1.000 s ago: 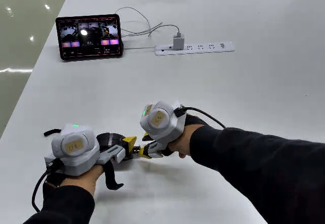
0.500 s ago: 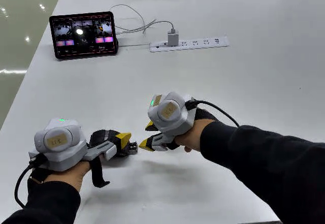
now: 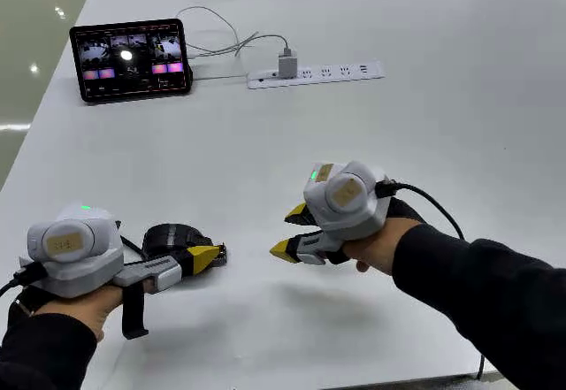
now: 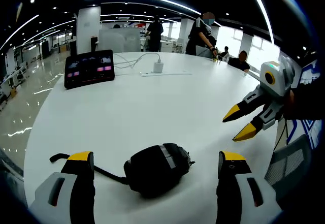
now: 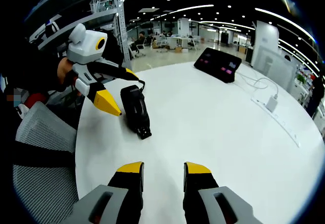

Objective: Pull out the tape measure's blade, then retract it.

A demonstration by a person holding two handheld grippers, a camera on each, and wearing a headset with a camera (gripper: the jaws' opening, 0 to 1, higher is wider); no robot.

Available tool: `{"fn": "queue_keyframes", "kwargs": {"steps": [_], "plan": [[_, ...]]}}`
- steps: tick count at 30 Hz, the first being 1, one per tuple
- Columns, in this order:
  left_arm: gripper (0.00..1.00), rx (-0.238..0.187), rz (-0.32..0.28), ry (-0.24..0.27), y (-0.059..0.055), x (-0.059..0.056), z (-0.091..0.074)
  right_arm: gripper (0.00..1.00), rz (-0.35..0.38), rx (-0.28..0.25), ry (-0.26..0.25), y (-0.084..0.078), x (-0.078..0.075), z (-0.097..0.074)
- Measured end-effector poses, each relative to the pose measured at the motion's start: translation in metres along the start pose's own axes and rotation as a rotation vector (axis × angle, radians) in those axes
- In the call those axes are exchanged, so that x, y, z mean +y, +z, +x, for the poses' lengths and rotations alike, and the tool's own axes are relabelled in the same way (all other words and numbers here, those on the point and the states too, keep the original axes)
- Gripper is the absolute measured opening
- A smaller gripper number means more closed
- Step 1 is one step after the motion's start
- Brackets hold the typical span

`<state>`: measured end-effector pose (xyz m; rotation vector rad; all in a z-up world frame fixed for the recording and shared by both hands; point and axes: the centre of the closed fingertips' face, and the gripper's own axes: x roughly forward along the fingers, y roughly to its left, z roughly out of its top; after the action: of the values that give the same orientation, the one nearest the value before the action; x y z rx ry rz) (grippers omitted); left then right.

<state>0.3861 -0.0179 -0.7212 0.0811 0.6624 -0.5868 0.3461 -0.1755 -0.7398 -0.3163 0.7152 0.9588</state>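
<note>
Black tape measure (image 3: 168,236), one, by left gripper (image 4: 156,158); right gripper (image 3: 289,231) apart.

The left hand-held gripper (image 3: 205,256) and right hand-held gripper (image 3: 290,231) are pale grey and rounded, with tan stickers (image 3: 347,192), green lights (image 3: 313,175), yellow-tipped jaws and black cables (image 3: 424,197). Black sleeves (image 3: 478,293) fill the lower corners.

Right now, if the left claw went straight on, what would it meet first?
The tape measure, lying just ahead of the left claw, in line with the gap between its open jaws.
</note>
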Motion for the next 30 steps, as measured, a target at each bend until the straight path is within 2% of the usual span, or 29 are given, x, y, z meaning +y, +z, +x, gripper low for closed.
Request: {"fn": "queue_keyframes", "kwargs": {"steps": [2, 4, 6, 7, 8, 10, 12, 15, 16, 20, 23, 30], "plan": [[0.99, 0.013, -0.013, -0.018, -0.002, 0.001, -0.001, 0.30, 0.006, -0.001, -0.005, -0.006, -0.002, -0.006], [0.99, 0.019, 0.003, -0.027, -0.003, 0.001, -0.002, 0.30, 0.021, -0.005, -0.022, -0.010, -0.005, -0.013], [0.99, 0.032, 0.080, -0.055, -0.005, -0.001, -0.003, 0.30, 0.029, -0.010, -0.032, -0.013, -0.007, -0.020], [0.99, 0.018, 0.114, -0.066, -0.004, -0.003, -0.003, 0.30, 0.029, -0.011, -0.034, -0.013, -0.007, -0.023], [0.99, 0.035, 0.135, -0.061, -0.007, -0.002, -0.004, 0.31, 0.030, -0.015, -0.040, -0.013, -0.007, -0.027], [0.99, 0.050, 0.124, -0.100, -0.010, -0.008, -0.004, 0.33, 0.035, -0.024, -0.048, -0.015, -0.009, -0.032], [0.99, 0.055, 0.162, -0.104, -0.012, -0.007, -0.005, 0.34, 0.042, -0.031, -0.061, -0.018, -0.011, -0.039], [0.99, 0.072, 0.149, -0.122, -0.015, -0.010, -0.007, 0.38, 0.080, -0.042, -0.064, -0.027, -0.014, -0.046], [0.99, 0.056, 0.142, -0.138, -0.012, -0.012, -0.008, 0.40, 0.078, -0.037, -0.069, -0.030, -0.014, -0.048], [0.99, 0.037, 0.129, -0.154, -0.009, -0.012, -0.010, 0.45, 0.075, -0.026, -0.085, -0.042, -0.019, -0.060], [0.99, 0.028, 0.084, -0.175, -0.008, -0.010, -0.012, 0.50, 0.076, -0.021, -0.103, -0.050, -0.024, -0.070], [0.99, 0.017, 0.081, -0.203, -0.002, -0.006, -0.021, 0.60, 0.104, -0.020, -0.104, -0.068, -0.029, -0.095]]}}
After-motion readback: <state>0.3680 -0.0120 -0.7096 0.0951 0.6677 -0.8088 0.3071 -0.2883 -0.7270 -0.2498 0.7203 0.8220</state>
